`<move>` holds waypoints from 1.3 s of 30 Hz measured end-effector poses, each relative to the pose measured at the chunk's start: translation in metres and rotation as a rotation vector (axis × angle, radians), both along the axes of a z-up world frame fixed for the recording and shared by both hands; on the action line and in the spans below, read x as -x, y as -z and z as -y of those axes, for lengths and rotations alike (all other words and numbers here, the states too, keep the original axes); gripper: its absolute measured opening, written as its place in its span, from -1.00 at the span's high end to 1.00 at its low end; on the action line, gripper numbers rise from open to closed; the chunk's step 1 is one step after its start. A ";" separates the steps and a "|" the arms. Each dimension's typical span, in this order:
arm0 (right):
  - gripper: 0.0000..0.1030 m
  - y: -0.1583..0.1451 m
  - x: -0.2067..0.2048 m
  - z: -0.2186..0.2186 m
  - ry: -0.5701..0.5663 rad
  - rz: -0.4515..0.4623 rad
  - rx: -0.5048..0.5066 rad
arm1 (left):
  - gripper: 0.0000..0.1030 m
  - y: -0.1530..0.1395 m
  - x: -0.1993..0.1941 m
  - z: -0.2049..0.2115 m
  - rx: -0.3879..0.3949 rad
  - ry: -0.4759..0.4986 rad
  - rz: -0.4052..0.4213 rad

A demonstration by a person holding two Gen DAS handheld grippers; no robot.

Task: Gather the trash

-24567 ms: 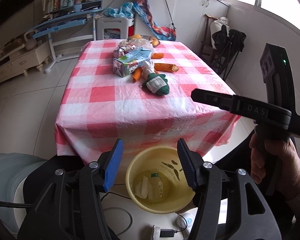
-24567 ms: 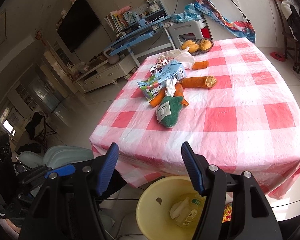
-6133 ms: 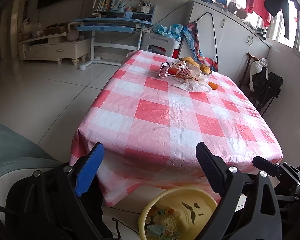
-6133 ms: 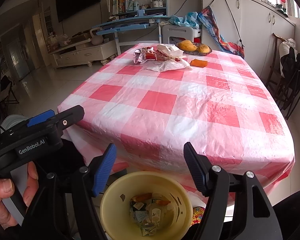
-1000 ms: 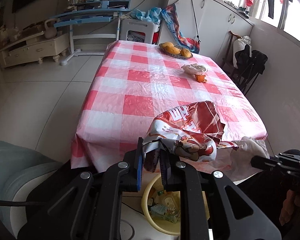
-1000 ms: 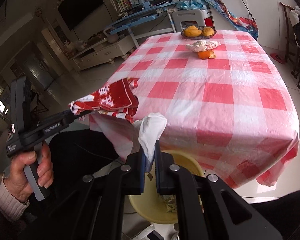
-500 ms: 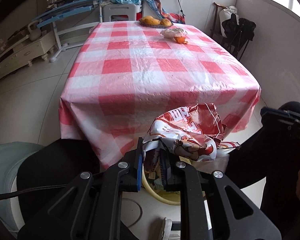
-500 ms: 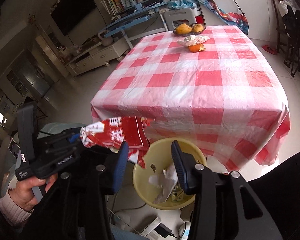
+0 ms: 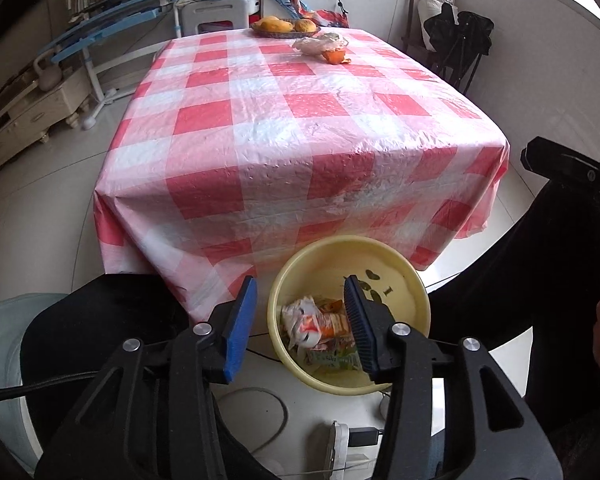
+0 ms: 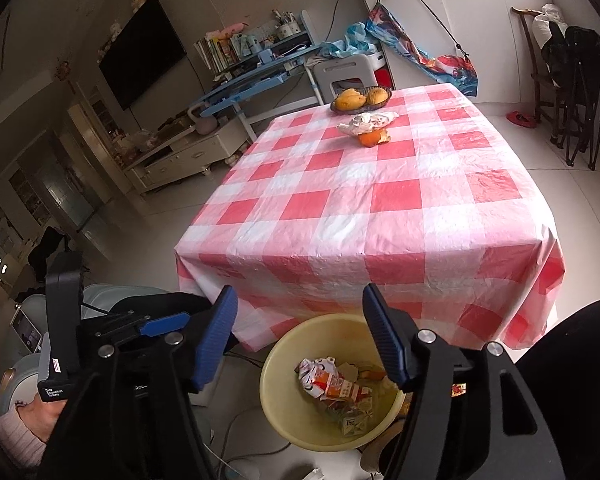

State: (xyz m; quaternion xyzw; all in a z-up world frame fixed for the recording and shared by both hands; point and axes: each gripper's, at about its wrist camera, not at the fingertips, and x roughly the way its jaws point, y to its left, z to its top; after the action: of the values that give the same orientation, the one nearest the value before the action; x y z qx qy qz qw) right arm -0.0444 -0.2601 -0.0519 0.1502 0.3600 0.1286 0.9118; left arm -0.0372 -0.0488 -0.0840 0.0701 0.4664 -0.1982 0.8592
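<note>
A yellow bin (image 9: 404, 272) (image 10: 284, 412) stands on the floor below the table's near edge, holding several wrappers, with a red and white snack bag (image 9: 308, 324) (image 10: 324, 376) on top. My left gripper (image 9: 298, 316) hangs over the bin, jaws opening, nothing between them. My right gripper (image 10: 300, 338) also hangs above the bin, jaws opening and empty. On the far part of the table lie a crumpled white wrapper (image 9: 320, 44) (image 10: 366, 122) and an orange peel (image 9: 336, 57) (image 10: 374, 138).
The table has a red and white checked cloth (image 9: 300, 128) (image 10: 380, 208). A fruit bowl (image 9: 284, 26) (image 10: 360, 98) sits at its far edge. A power strip and cables (image 9: 340, 440) lie on the floor by the bin. A person's dark-clothed legs flank the bin.
Both grippers opened. The red snack bag left the left gripper and the white tissue left the right one; both now lie in the bin. The left gripper dropped lower over the bin.
</note>
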 end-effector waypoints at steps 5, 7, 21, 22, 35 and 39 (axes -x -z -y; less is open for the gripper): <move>-0.25 0.001 0.001 -0.002 -0.004 0.000 0.016 | -0.02 -0.006 0.001 -0.002 0.009 -0.028 0.043; -0.26 0.002 0.000 -0.003 -0.003 0.000 0.021 | -0.12 -0.010 0.002 -0.004 0.011 -0.047 0.072; -0.32 0.004 -0.002 -0.010 -0.011 -0.006 0.052 | -0.53 -0.023 0.000 -0.021 0.032 -0.170 0.178; -0.32 0.005 -0.001 -0.011 -0.012 -0.005 0.053 | -0.53 -0.023 0.000 -0.023 0.033 -0.176 0.178; -0.37 0.007 -0.012 -0.012 -0.018 -0.039 0.024 | -0.63 -0.025 -0.001 -0.035 0.063 -0.246 0.189; -0.37 0.010 -0.028 -0.007 0.001 -0.072 -0.001 | -0.67 -0.028 -0.001 -0.039 0.072 -0.262 0.207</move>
State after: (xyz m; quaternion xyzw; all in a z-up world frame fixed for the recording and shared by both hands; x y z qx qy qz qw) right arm -0.0168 -0.2526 -0.0619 0.1556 0.3922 0.1231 0.8983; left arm -0.0362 -0.0101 -0.0555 -0.0020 0.3733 -0.0926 0.9231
